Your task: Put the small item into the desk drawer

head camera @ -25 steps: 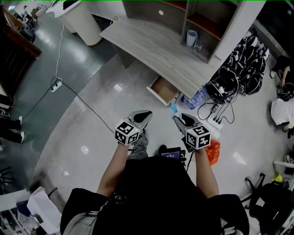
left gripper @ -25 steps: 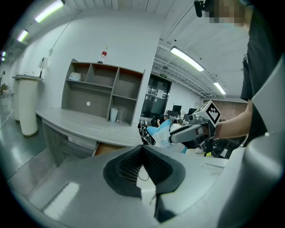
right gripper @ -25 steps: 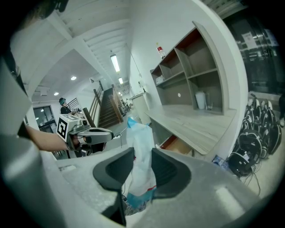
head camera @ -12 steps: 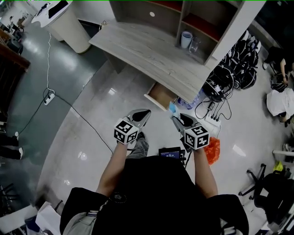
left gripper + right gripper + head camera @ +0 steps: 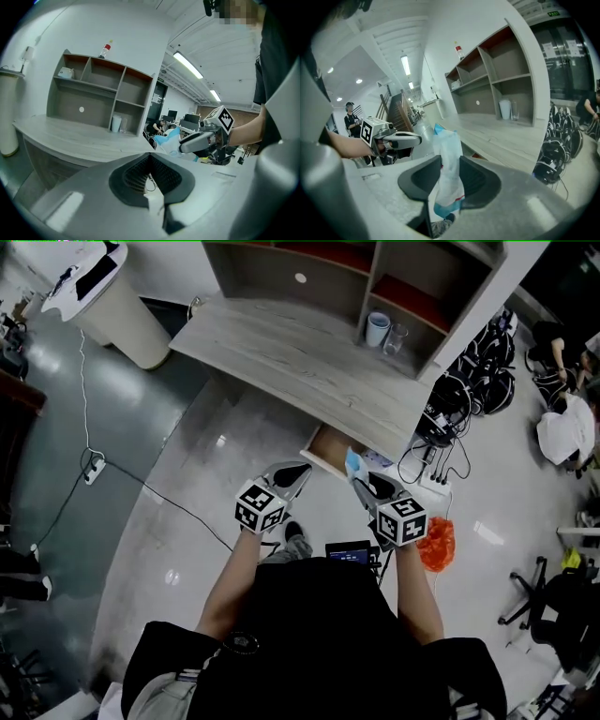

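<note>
Small packet (image 5: 447, 140), white with blue edging, stands pinched between the right tongs (image 5: 449, 176), held over the floor just near of the open drawer (image 5: 330, 446) under the desk (image 5: 281, 343). It looks light, thin and floppy, probably slippery film, so a mid-body grip suits it. Left tongs (image 5: 152, 180) are pressed together, empty. The drawer's inside is mostly hidden beneath the desk edge, and the packet's print is unreadable.

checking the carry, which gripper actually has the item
The right gripper, shut on the blue-and-white packet; the left gripper holds nothing between its jaws.
</note>
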Tool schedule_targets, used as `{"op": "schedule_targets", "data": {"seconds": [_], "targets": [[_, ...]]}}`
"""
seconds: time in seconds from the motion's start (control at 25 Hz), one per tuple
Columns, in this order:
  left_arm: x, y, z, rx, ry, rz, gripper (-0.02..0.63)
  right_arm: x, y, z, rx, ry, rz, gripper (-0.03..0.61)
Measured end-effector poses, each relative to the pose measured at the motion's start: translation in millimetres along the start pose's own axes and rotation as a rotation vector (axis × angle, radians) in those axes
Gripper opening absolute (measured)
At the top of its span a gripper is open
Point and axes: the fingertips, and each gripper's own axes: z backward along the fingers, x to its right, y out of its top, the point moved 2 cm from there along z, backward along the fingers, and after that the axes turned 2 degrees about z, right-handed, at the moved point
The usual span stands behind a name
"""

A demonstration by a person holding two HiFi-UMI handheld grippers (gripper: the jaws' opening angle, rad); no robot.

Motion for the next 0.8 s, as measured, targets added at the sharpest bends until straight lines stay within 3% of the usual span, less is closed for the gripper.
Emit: {"op": "schedule_targets", "data": {"seconds": [0.36,0.8], "targets": [[-27.2,4.0,3.2,-0.018,-0.064,-0.012,0.002,-12.1,8.6,-17.7,0.013,-0.06,-0.028,0.123],[-26.9,12.5,-18.5,-0.027,-0.045,-0.011,0.002,7.7,17.0,-22.5,-0.001,-0.017,-0.007,0.123]]}}
